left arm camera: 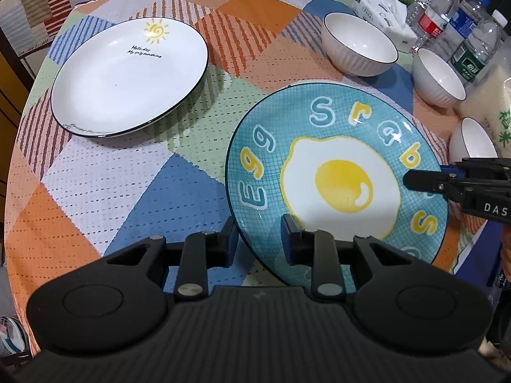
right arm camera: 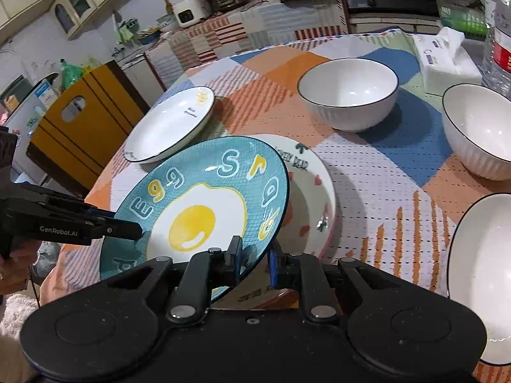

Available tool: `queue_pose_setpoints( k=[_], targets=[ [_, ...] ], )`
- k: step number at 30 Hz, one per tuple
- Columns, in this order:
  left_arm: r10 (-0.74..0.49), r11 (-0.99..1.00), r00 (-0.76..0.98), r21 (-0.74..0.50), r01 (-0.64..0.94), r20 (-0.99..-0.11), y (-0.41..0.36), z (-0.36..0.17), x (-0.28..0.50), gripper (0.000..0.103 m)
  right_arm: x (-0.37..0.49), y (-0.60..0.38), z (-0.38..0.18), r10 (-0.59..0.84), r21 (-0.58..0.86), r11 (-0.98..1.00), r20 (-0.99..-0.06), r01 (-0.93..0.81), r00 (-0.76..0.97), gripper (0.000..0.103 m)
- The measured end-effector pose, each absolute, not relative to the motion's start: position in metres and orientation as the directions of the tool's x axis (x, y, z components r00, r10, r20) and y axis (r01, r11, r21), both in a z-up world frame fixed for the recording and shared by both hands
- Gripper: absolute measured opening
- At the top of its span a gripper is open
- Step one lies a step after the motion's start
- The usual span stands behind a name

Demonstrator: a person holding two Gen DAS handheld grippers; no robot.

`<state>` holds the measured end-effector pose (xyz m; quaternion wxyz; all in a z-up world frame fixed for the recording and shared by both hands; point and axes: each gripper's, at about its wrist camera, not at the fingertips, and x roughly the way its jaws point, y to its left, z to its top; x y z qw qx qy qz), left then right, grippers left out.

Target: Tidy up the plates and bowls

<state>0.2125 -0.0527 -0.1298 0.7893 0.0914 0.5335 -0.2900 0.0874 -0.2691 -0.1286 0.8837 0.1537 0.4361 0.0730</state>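
Note:
A blue egg plate [left arm camera: 338, 178] is held tilted above a white bear plate [right arm camera: 306, 191] that lies on the table. My left gripper [left arm camera: 258, 239] is shut on the egg plate's near rim. My right gripper [right arm camera: 254, 263] is shut on its opposite rim; it shows at the right in the left wrist view [left arm camera: 412, 180]. The left gripper shows at the left in the right wrist view [right arm camera: 137, 228]. A white sunshine plate [left arm camera: 131, 76] lies at the far left. Three white bowls [left arm camera: 359, 44] [left arm camera: 437, 76] [left arm camera: 472, 140] stand at the right.
The checked tablecloth [left arm camera: 95, 185] covers a round table. A tissue pack [left arm camera: 383, 16] and several water bottles [left arm camera: 447, 16] stand at the far right edge. A yellow cabinet [right arm camera: 73, 121] is beyond the table's left side.

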Motion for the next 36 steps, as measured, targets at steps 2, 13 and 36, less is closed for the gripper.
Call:
queue_pose_setpoints(
  k=[2, 13, 36],
  targets=[
    [-0.351, 0.816, 0.257, -0.159, 0.556, -0.900, -0.058, -0.131, 0.214, 0.026, 0.089, -0.270, -0.128, 0.254, 0.331, 0.944, -0.756, 0.017, 0.603, 0.021],
    [-0.342, 0.824, 0.231, -0.173, 0.539, -0.911, -0.071, -0.138, 0.221, 0.026, 0.103, -0.270, -0.130, 0.172, 0.224, 0.974, -0.814, 0.027, 0.555, 0.028],
    [-0.384, 0.826, 0.199, -0.239, 0.510, -0.902, -0.064, -0.137, 0.222, 0.027, 0.118, -0.204, -0.127, -0.236, -0.261, 0.965, -0.862, 0.006, 0.448, 0.042]
  ],
)
